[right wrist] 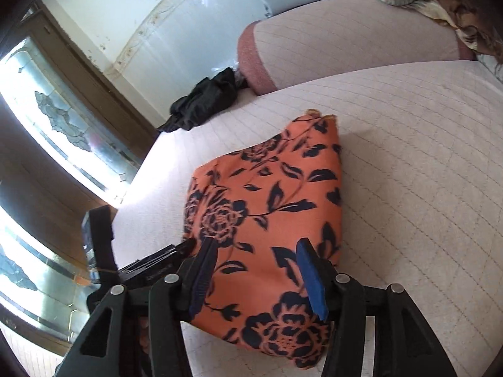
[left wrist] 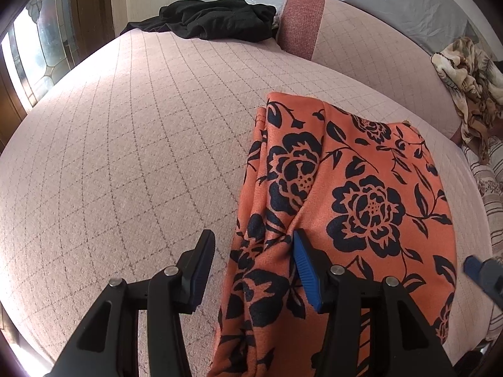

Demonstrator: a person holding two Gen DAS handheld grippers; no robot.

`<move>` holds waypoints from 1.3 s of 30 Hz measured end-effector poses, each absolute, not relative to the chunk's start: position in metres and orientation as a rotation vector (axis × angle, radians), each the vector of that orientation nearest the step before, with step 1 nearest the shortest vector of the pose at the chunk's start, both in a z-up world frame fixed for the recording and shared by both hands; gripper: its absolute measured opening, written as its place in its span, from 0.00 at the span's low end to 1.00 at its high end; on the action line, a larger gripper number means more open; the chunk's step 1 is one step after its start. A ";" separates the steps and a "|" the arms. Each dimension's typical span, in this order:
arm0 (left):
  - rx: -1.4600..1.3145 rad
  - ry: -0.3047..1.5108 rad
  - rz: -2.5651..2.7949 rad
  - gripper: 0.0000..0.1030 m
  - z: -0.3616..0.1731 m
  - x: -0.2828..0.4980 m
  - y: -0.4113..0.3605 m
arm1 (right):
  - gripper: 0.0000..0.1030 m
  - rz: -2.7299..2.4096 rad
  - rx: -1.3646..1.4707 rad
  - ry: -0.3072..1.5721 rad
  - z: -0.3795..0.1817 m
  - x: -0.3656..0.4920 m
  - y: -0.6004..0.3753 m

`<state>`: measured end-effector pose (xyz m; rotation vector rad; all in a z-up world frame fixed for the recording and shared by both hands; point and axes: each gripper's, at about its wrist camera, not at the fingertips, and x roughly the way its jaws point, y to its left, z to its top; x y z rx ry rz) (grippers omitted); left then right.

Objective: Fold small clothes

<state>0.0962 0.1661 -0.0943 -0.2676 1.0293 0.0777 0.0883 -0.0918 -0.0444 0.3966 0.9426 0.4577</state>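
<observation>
A: What does my left wrist view give?

B: My left gripper (left wrist: 251, 267) fills the bottom middle, its fingers (left wrist: 306, 275) standing apart. The bunched left edge of the orange floral garment (left wrist: 361, 194) runs between them, but the pads do not press it; the right pad lies against the cloth. The garment lies folded on the pink quilted bed (left wrist: 125, 144), covering the lower right of the frame. A dark garment (left wrist: 213, 19) sits at the top centre, a pink cushion (left wrist: 301, 22) just to its right, and a brown patterned blanket (left wrist: 465, 75) at the upper right. A blue fingertip of my right gripper (left wrist: 481, 270) shows at the right edge.

A: And the right wrist view?

B: My right gripper (right wrist: 257, 279) sits at bottom middle, fingers (right wrist: 311, 282) apart, nothing clamped. The orange cloth (right wrist: 267, 194) lies in the centre and passes under them. My left gripper's black body (right wrist: 151, 267) is at lower left. The dark garment (right wrist: 204, 100) lies upper left of centre.
</observation>
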 end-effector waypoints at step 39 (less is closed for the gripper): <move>-0.204 1.016 0.036 0.53 -0.074 0.128 0.186 | 0.68 0.573 0.423 1.111 -0.088 0.087 -0.065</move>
